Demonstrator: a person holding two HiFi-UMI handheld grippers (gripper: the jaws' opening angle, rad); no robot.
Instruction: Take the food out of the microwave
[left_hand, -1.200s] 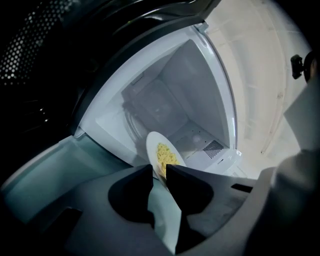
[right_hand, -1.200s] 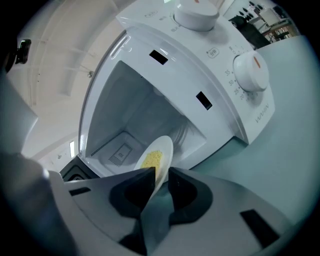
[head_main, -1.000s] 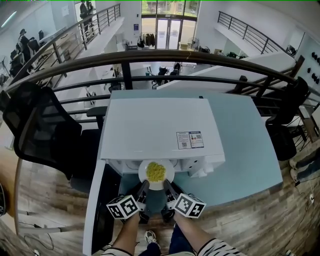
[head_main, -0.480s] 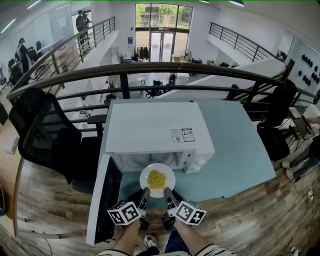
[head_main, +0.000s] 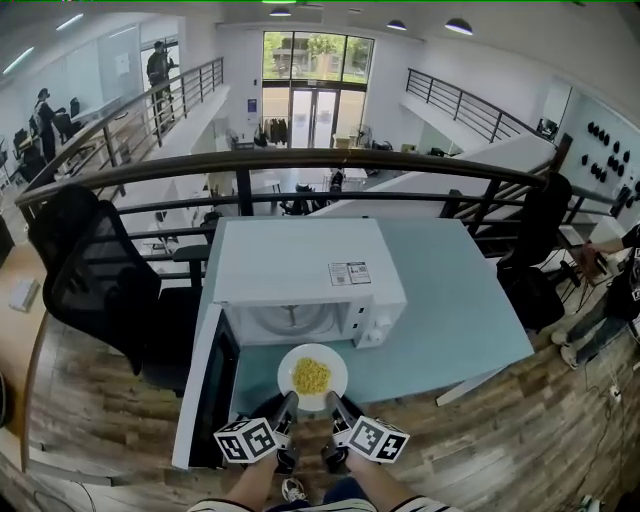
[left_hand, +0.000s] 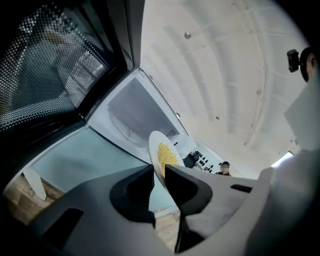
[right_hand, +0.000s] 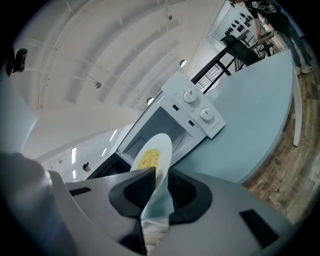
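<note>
**Plate out in the open, both grippers locked on its rim**

And there's the white plate (head_main: 335, 360), fully clear of the microwave (head_main: 300, 265) and sitting in front of the open cavity, above the front strip of the pale blue counter (head_main: 460, 300). The yellow food (head_main: 312, 376) is heaped in the middle of the plate.

The left gripper (head_main: 288, 402) has the near rim on the left side. Its own view shows the jaws drawn in narrow, with the plate's edge pinched between the pads. The right gripper (head_main: 333, 403) mirrors it just beside, its jaws closed down on the same near rim and the thin white edge running straight through them. The two grippers sit side by side with their marker cubes angled outward, so it's a two-handed hold.

Behind the plate, the microwave's door (head_main: 205, 395) hangs swung out to the left, dark inner face showing. Inside the cavity the glass turntable (head_main: 290, 318) lies bare. The right gripper view picks out two knobs (right_hand: 195, 105) on the control panel.

Off to the left of the counter stands a black mesh chair (head_main: 95, 280), and a dark railing (head_main: 300, 160) curves across behind it.
</note>
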